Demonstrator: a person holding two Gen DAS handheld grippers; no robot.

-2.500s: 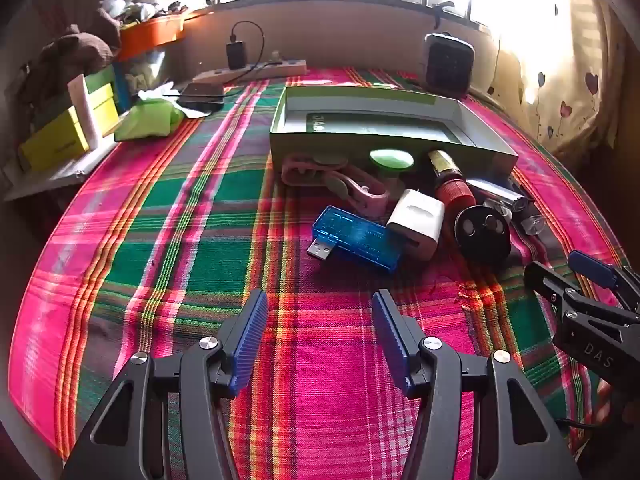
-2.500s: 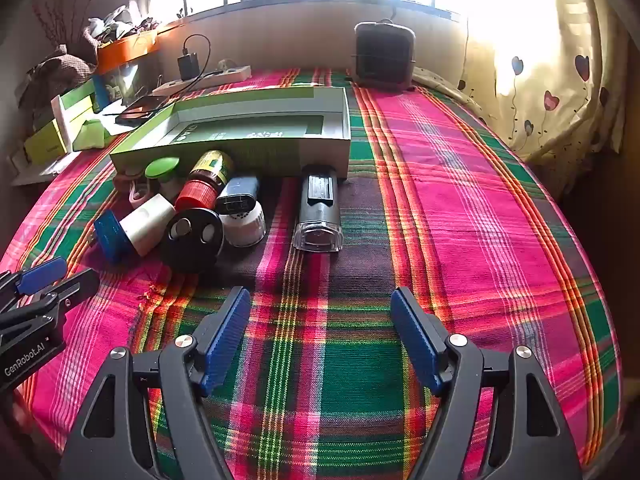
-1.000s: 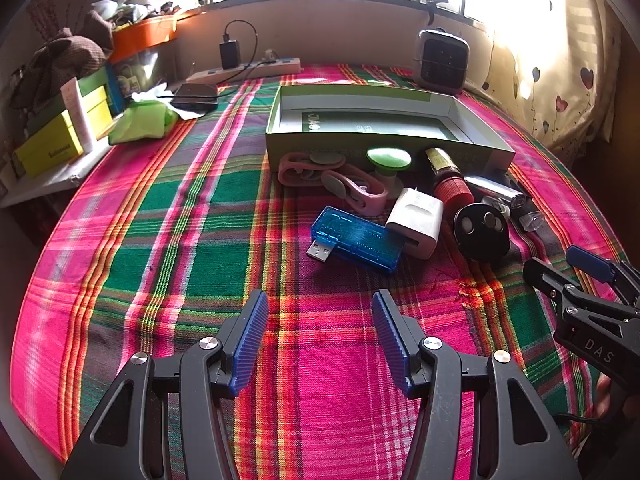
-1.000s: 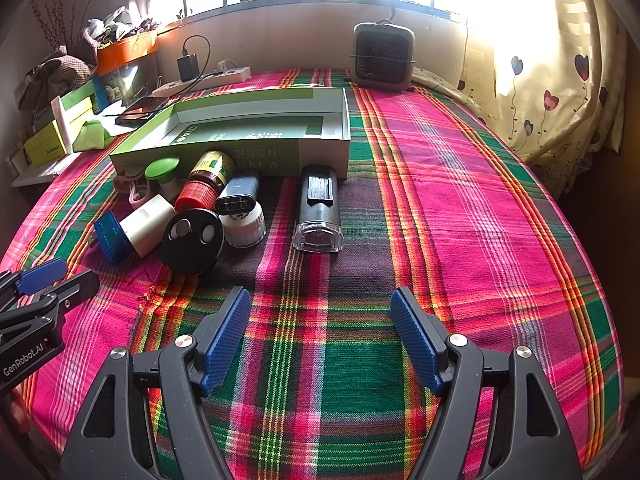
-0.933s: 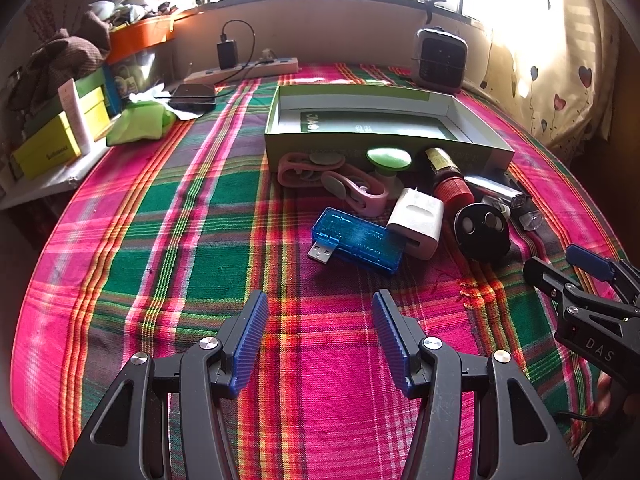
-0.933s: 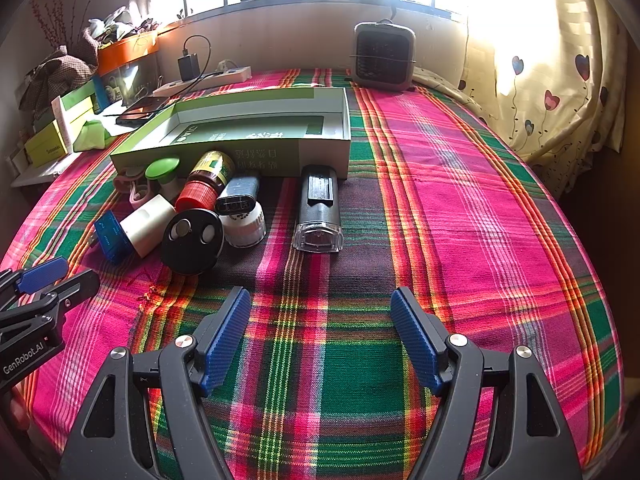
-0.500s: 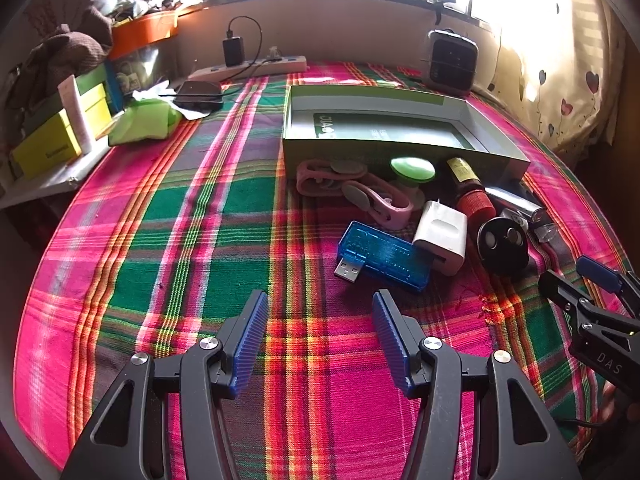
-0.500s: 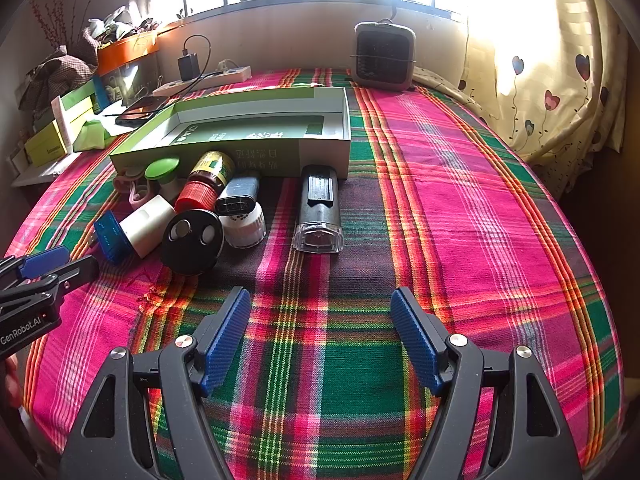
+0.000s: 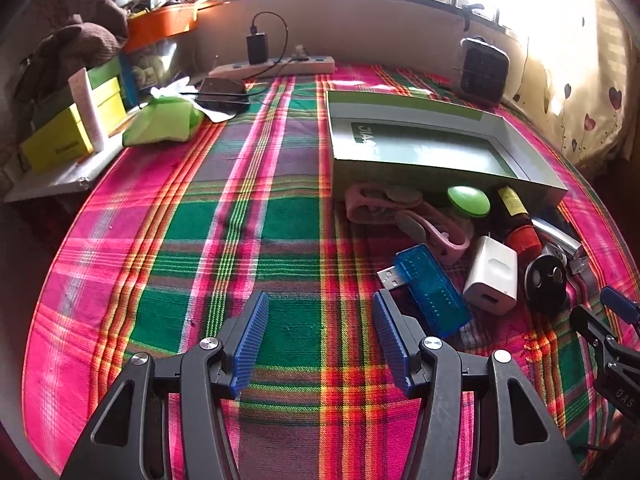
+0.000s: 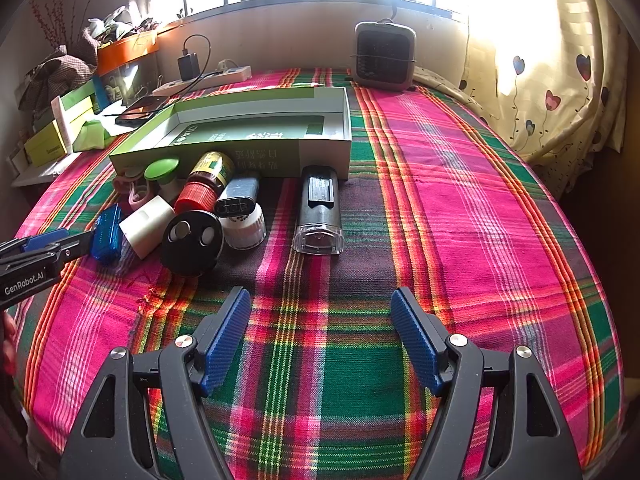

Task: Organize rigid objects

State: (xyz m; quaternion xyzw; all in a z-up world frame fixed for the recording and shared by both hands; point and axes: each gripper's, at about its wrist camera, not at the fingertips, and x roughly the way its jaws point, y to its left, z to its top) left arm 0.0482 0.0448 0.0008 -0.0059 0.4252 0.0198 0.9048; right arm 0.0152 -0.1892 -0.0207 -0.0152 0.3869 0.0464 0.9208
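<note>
Both grippers are just hanging over the plaid cloth [image 10: 460, 208] with nothing in them. The left gripper [image 9: 318, 334] has its blue pads spread wide over bare fabric, and the right gripper [image 10: 320, 330] is spread even wider, also empty.

All the stuff to sort sits in a clump right against the near wall of the green box [image 10: 256, 158], which is open on top. From left to right in the right wrist view: blue USB stick [image 10: 106, 234], white charger cube [image 10: 146, 226], round black remote [image 10: 192, 242], a white jar [image 10: 244, 230] with a dark grey lighter-looking thing [image 10: 236, 198] lying on it, then the long dark flashlight [image 10: 318, 210] lying flat. Further back, touching the box, there's a green-capped container [image 10: 162, 172], a red-capped bottle [image 10: 206, 180] on its side and a pink strap [image 9: 400, 216].

The USB stick is just right of the left gripper's right pad. A small heater [image 10: 384, 56] sits at the far edge
</note>
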